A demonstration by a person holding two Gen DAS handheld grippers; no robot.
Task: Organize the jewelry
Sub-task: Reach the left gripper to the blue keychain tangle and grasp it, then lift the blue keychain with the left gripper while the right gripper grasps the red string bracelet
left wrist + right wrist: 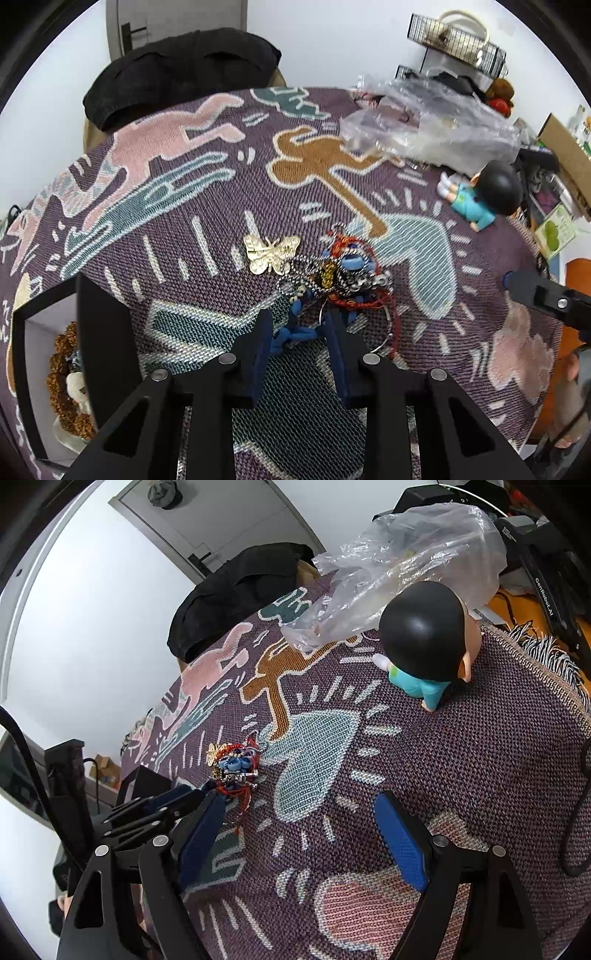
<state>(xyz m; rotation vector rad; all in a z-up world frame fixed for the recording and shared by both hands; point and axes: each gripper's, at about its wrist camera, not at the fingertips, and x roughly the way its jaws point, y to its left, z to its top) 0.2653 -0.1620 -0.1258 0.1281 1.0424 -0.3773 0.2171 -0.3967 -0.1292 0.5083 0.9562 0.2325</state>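
While the left gripper (297,325) reaches down at the near edge of the jewelry pile (332,277), we see its two fingers parted, a blue cord (291,334) from the pile lying between them, though we cannot tell whether either pad touches it. The pile sits centre frame on the woven blanket (184,206), with a gold butterfly clip (271,253) touching its left side. At the lower left of the left wrist view stands an open black box (99,332) with a white interior, holding a brown beaded bracelet (61,391) and something pale we cannot identify. In the right wrist view, the right gripper (299,812) hovers over the blanket with fingers spread wide and nothing between them, the pile just beyond its left finger. A figurine (424,646) lies at the upper right, beside a clear plastic bag (399,565).
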